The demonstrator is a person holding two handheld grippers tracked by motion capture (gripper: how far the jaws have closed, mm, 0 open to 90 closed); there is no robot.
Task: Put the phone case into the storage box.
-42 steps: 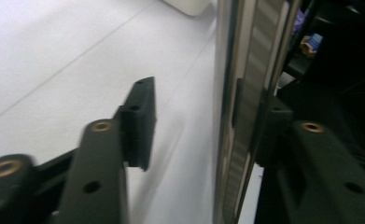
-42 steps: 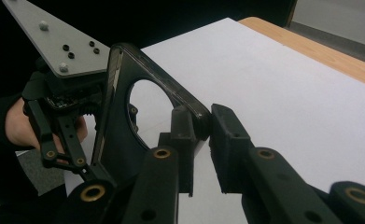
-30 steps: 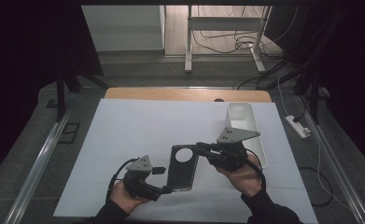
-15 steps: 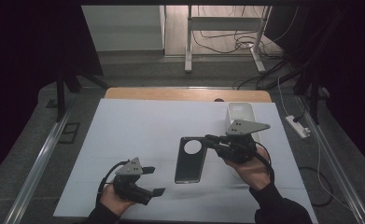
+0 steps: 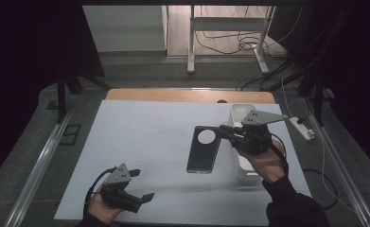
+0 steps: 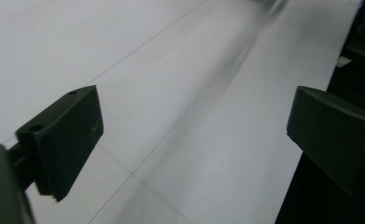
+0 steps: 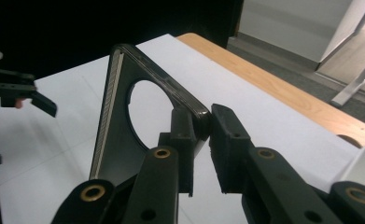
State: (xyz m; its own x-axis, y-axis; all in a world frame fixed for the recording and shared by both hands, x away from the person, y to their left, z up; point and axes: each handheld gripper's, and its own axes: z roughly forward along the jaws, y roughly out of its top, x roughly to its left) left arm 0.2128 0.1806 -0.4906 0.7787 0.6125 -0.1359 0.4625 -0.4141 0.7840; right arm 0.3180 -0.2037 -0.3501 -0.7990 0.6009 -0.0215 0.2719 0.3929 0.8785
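A second ago both claws held the dark phone case (image 5: 203,149) low over the desk (image 5: 140,142); now the left claw (image 5: 142,187) has let go, its jaws having just spread wide and empty, and sits near the desk's front edge. The right claw (image 5: 225,130) alone pinches the case's rim and carries it toward the white bin (image 5: 243,170), probably its destination. The right gripper view shows the pinched rim (image 7: 201,116); the left gripper view shows bare desk between spread jaws

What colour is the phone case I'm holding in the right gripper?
The phone case is dark grey to black, with a round cutout; it shows best in the right gripper view.
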